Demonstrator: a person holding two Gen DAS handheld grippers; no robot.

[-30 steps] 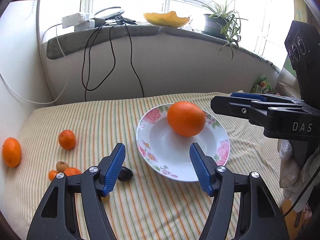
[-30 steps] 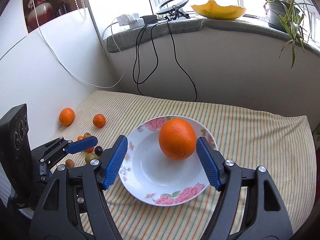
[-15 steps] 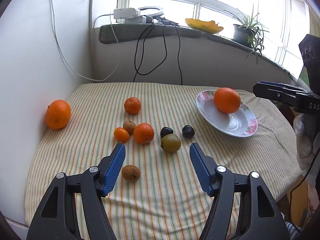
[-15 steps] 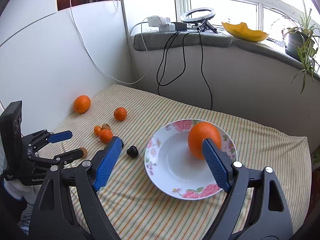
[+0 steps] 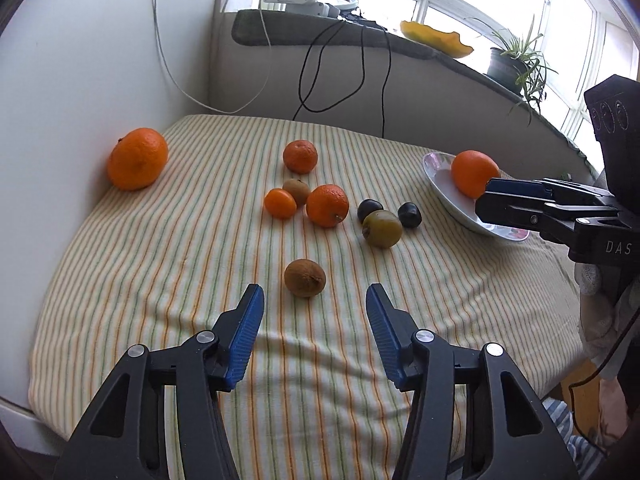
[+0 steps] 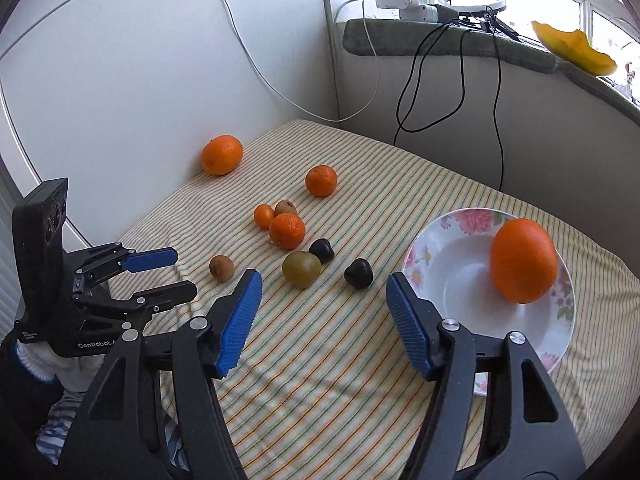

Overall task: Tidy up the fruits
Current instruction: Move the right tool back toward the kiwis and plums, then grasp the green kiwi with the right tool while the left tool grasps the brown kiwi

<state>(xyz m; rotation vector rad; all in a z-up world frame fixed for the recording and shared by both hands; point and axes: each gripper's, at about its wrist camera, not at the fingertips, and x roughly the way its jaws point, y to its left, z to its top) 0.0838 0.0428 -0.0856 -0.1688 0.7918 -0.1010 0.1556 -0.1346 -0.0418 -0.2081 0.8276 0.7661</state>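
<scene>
A big orange (image 6: pixel 523 266) lies in the flowered white plate (image 6: pixel 448 248) at the right; both also show in the left wrist view, the orange (image 5: pixel 474 173) and the plate (image 5: pixel 440 184). Loose fruit lies on the striped cloth: a brown kiwi (image 5: pixel 304 277), a green fruit (image 5: pixel 382 229), two dark plums (image 5: pixel 409 215), several tangerines (image 5: pixel 327 205) and a large orange (image 5: pixel 137 164) by the left wall. My left gripper (image 5: pixel 315 300) is open and empty, just in front of the brown kiwi. My right gripper (image 6: pixel 323 288) is open and empty, hovering between the plums and the plate.
White walls bound the table at left and back. Black and white cables (image 5: pixel 362 64) hang from the grey windowsill. A yellow melon rind (image 5: pixel 436 38) and a potted plant (image 5: pixel 516 64) stand on the sill. The table's front edge is near both grippers.
Both grippers have pulled back and swung left, away from the plate. The left gripper now faces the loose fruit, with the brown kiwi close in front. Both stay open.
</scene>
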